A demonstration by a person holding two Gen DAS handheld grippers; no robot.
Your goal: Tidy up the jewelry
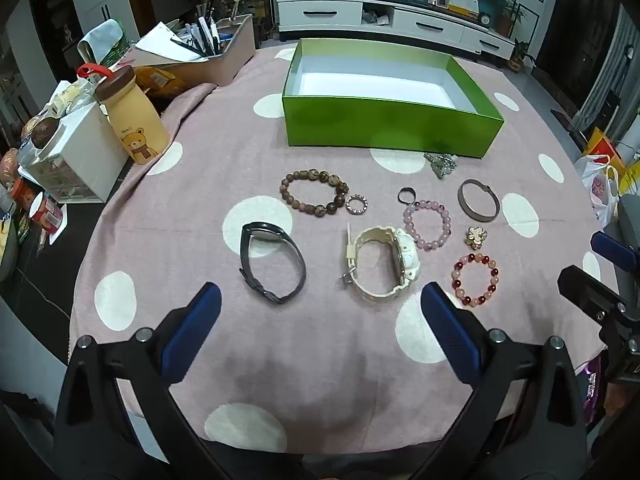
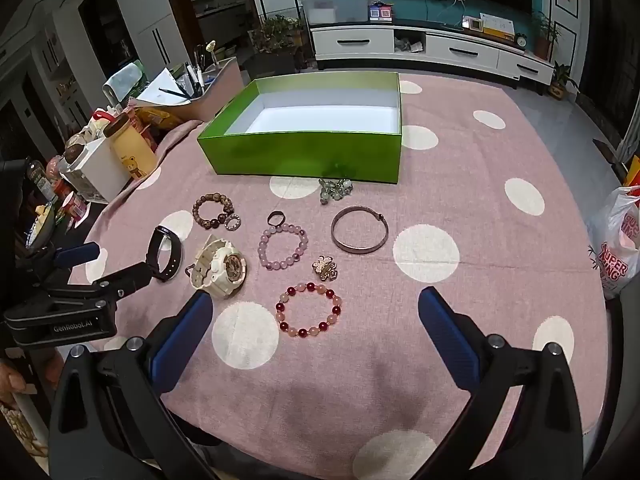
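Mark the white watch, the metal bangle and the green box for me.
white watch [image 1: 406, 258], left wrist view, on its case.
metal bangle [image 2: 347, 245], right wrist view, on its near band.
green box [image 2: 304, 156], right wrist view, on its front wall.

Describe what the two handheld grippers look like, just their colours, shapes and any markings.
Both match: the left gripper and right gripper each have a black body splitting into two angled black arms with silver bolts, tipped by flat blue fingers. Seen from the right wrist view, the left gripper's black side carries white GenRobot.AI lettering. No cables or sleeves show.
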